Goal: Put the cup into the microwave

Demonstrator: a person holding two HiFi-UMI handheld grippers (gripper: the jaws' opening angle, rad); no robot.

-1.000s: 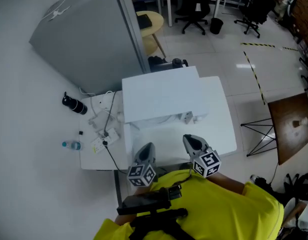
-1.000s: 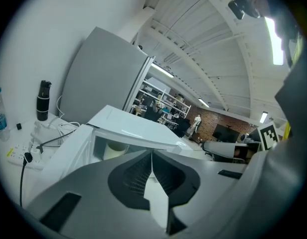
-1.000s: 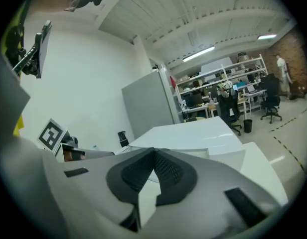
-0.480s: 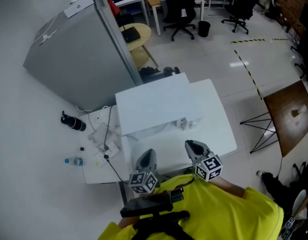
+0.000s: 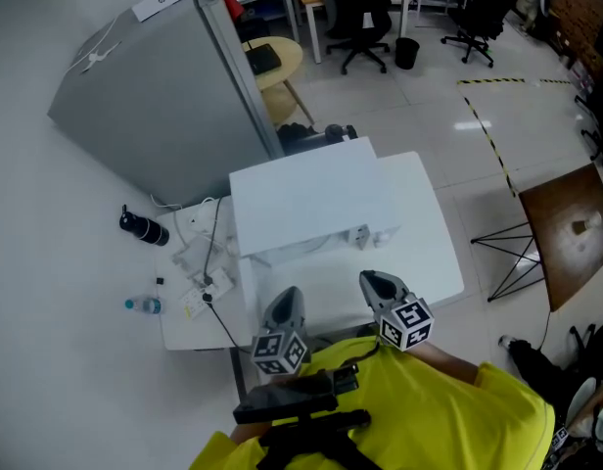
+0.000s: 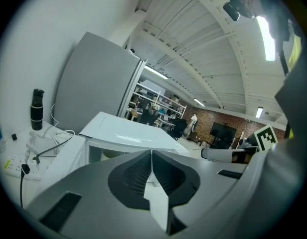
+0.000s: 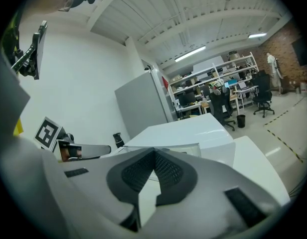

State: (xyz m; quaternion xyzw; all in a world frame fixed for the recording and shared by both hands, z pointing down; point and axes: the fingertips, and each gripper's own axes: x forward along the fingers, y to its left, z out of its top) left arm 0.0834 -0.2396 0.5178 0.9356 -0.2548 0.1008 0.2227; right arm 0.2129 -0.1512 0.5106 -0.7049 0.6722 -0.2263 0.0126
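Note:
A white microwave (image 5: 306, 199) stands on the white table (image 5: 429, 253), and it also shows ahead in both gripper views (image 6: 126, 131) (image 7: 186, 131). I cannot make out a cup. A small pale thing (image 5: 361, 235) at the microwave's front is too small to identify. My left gripper (image 5: 287, 298) hovers at the table's near edge with its jaws closed together and nothing between them (image 6: 151, 156). To its right, my right gripper (image 5: 371, 280) is level with it, also shut and empty (image 7: 154, 153).
A low side surface at the left carries cables, a black bottle (image 5: 143, 228) and a small water bottle (image 5: 143, 305). A tall grey cabinet (image 5: 155, 96) stands behind it. A brown table (image 5: 571, 238) is at the right, with office chairs (image 5: 365, 13) far back.
The head view has shifted slightly. Both grippers stay shut at the table's near edge.

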